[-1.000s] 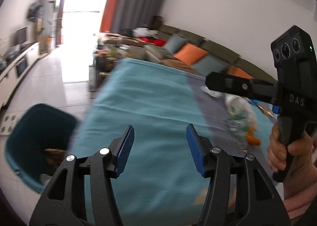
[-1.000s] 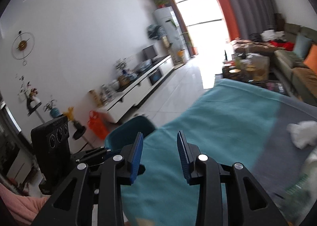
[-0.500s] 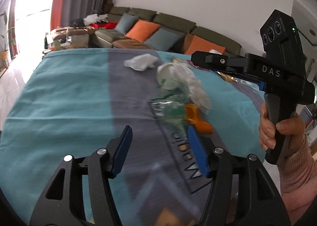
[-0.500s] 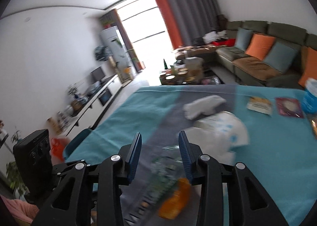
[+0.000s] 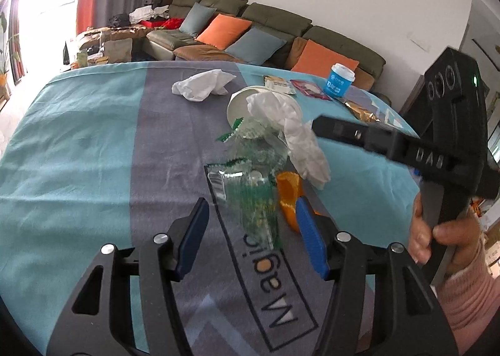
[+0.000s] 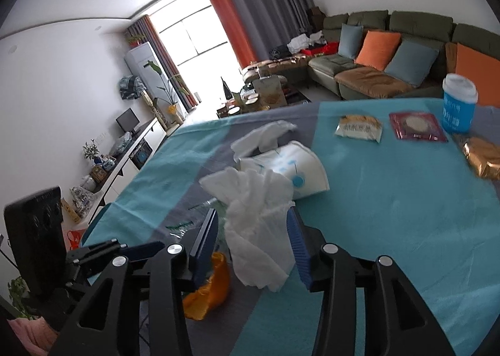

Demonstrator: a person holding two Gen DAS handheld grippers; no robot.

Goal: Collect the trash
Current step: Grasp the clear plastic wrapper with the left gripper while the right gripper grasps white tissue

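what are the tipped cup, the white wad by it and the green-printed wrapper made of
Cup: looks like matte white paper, blue dots, thin stiff rim.
Wad: soft crumpled tissue or napkin, many fine creases, no shine.
Wrapper: clear glossy plastic film; the cloth shows through it and it glints.

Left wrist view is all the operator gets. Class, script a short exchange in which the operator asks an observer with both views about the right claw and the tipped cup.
Operator: What sits inside the right claw?
Observer: It straddles the crumpled white tissue; its jaws have just been opening and do not press it.
Operator: I see only the mouth of the paper cup. Any print on its side?
Observer: Yes, blue dots on its white wall.
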